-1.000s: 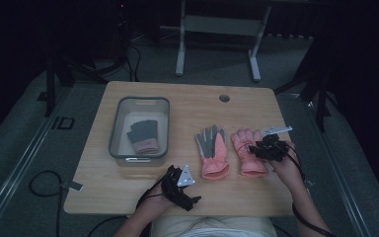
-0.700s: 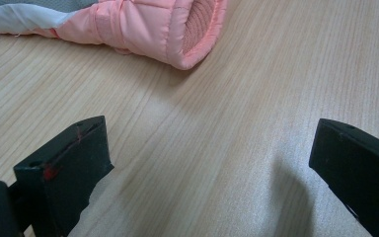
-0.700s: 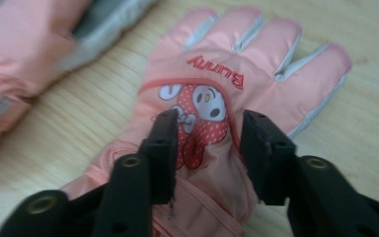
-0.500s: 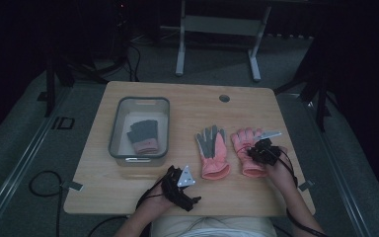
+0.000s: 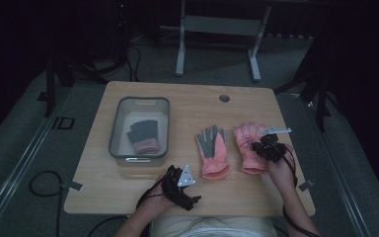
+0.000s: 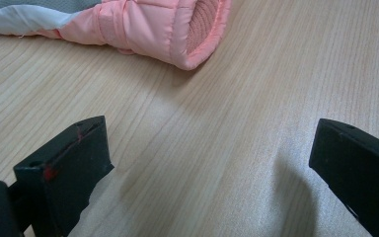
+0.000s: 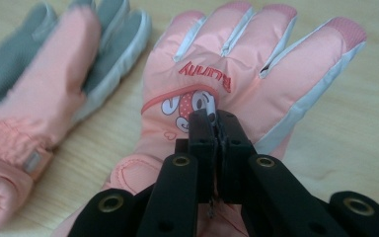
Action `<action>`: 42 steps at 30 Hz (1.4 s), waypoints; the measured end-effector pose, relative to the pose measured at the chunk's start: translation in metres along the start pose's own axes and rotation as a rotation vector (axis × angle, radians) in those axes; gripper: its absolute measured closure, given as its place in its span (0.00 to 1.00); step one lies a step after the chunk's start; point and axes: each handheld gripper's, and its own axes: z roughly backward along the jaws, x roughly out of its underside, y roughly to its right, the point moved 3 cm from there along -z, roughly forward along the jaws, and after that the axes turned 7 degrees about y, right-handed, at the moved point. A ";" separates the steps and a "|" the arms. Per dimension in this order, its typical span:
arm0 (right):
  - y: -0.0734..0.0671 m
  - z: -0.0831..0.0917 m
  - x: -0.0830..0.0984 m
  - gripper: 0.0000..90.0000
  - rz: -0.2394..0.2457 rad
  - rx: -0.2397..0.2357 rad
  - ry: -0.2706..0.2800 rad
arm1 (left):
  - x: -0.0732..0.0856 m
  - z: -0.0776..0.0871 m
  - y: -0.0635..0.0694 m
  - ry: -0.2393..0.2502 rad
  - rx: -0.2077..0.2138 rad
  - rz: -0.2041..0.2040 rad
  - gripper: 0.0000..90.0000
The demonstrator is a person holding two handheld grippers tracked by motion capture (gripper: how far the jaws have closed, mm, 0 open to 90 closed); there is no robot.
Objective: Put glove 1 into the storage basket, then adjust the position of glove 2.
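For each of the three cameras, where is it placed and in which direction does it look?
High view: above the person's side, facing forward and down on the table; both forearms and tools show.
Left gripper view: on the left tool, low over the wood; open jaws, a pink cuff ahead.
Right gripper view: on the right tool, jaws pinching the right glove.
Shared: the left glove lies in all three.
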 end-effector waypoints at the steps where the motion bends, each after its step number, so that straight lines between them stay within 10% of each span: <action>1: 0.000 0.005 -0.004 0.97 -0.013 -0.005 0.016 | 0.000 0.000 0.000 0.002 0.000 0.001 0.02; 21: -0.057 0.070 -0.080 0.97 -0.003 -0.059 0.210 | 0.000 0.000 0.000 0.004 -0.002 0.007 0.02; 28: -0.087 0.063 -0.086 0.97 0.003 -0.085 0.216 | 0.000 0.001 0.000 0.007 0.001 0.006 0.02; 42: -0.126 0.000 -0.052 0.97 0.020 -0.065 0.015 | 0.000 0.001 0.000 0.014 0.007 0.013 0.02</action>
